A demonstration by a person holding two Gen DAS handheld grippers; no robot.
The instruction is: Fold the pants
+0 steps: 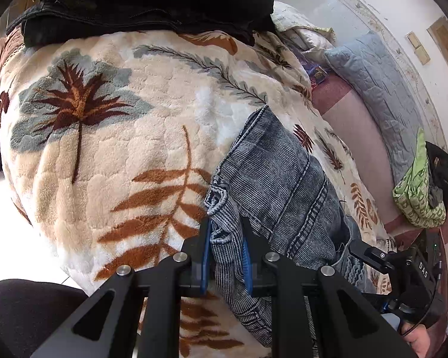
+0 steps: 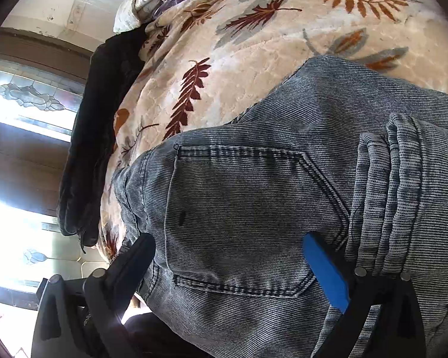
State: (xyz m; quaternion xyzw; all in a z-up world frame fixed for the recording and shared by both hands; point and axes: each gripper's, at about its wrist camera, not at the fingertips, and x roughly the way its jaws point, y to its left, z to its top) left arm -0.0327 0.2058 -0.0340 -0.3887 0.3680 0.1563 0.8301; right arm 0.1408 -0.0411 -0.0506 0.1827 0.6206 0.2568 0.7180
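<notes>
Faded blue-grey jeans (image 1: 280, 179) lie on a cream blanket printed with leaves (image 1: 110, 137). My left gripper (image 1: 225, 234) is shut on a bunched edge of the jeans near a belt loop, and the denim fills the gap between its blue pads (image 1: 205, 247). In the right wrist view the jeans (image 2: 283, 113) fill the lower half, back pocket (image 2: 248, 217) facing up. My right gripper (image 2: 227, 244) stands wide open over that pocket, one finger at each side of it and nothing pinched. It also shows at the lower right of the left wrist view (image 1: 370, 255).
A pile of black clothes (image 1: 140, 6) sits at the blanket's far end, also seen as dark garments (image 2: 95, 137) at the bed's edge. A blue quilted pillow (image 1: 379, 86) and a green patterned bag (image 1: 418, 191) lie to the right. Bright windows (image 2: 21, 107) are beyond the bed.
</notes>
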